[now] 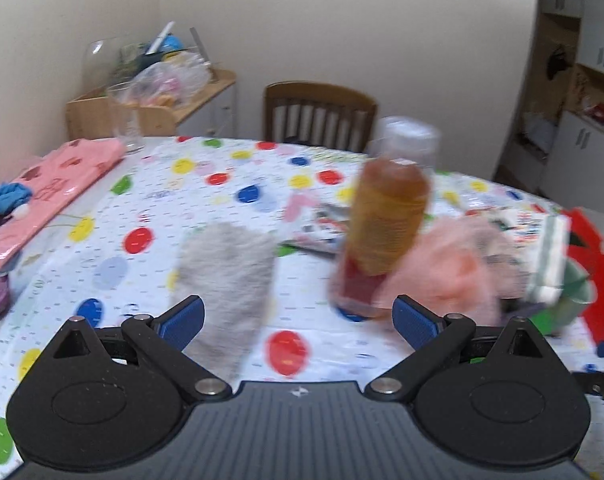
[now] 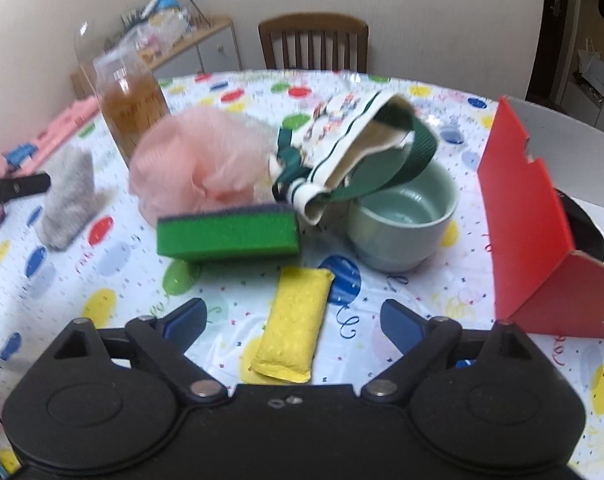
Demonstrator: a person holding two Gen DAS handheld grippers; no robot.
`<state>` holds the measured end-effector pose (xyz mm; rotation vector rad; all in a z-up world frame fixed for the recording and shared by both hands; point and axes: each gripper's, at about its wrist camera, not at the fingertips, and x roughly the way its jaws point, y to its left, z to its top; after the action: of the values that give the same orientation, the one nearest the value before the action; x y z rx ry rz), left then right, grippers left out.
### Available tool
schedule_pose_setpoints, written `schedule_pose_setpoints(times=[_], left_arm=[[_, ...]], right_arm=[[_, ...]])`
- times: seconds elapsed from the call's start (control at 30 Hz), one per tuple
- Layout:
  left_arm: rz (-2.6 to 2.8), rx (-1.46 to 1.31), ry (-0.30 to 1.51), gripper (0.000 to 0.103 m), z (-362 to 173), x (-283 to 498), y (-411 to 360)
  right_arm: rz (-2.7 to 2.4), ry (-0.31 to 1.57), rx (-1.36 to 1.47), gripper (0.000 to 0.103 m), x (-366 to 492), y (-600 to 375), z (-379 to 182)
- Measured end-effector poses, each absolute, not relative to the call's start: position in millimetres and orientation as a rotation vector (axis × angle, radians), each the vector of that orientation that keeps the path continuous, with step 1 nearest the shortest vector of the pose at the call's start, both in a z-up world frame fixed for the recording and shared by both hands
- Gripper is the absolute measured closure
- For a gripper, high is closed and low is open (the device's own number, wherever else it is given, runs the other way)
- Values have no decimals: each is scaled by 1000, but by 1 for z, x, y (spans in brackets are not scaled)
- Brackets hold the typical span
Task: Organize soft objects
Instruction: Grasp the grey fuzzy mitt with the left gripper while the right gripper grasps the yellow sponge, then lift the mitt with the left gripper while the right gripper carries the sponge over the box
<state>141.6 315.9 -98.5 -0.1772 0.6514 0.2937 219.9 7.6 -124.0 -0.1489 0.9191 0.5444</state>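
Note:
In the left wrist view my left gripper [image 1: 298, 322] is open and empty above the balloon-print tablecloth [image 1: 150, 216], with a grey fuzzy cloth [image 1: 230, 276] just ahead of its left finger. A pink mesh pouf [image 1: 449, 268] lies to the right, behind an amber bottle [image 1: 385, 224]. In the right wrist view my right gripper [image 2: 292, 322] is open and empty, with a yellow sponge [image 2: 296, 334] lying between its fingers. A green sponge [image 2: 230, 236], the pink pouf [image 2: 198, 164], a white-and-green cloth pouch [image 2: 353, 140] and the grey cloth [image 2: 68, 196] lie beyond.
A pale green bowl [image 2: 405, 220] stands right of the green sponge. A red cardboard box [image 2: 529, 216] stands open at the right. The amber bottle [image 2: 132, 108] stands at the back left. A pink folded item [image 1: 50, 188] and a glass [image 1: 126, 116] are at the far left. A wooden chair [image 1: 317, 114] stands behind the table.

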Motion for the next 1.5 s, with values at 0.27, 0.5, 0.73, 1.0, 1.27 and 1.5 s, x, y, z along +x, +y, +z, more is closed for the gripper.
schedule_pose_setpoints(times=[0.27,0.5,0.73,1.0,1.27,1.5], left_arm=[[404,-183,718,2,-135,162,367],[440,-203,766,3,-163,178,389],[449,-213,784,6,-177,188,396],[434,-227,795,33,-183,189,398],[424,-229,794,66,-177,189,393],[408,-216,804,81,-170,188,385]], right_arm=[[556,969,-221,15,229,30,-146],[539,1002,-248,23,239,36,-159],[529,1005,-277,35,242,43,-164],[506,1009,-293,53,242,45,-167],[493,1010,-292,62,243,42,-166],[499,999,-268,63,238,35,-162]])
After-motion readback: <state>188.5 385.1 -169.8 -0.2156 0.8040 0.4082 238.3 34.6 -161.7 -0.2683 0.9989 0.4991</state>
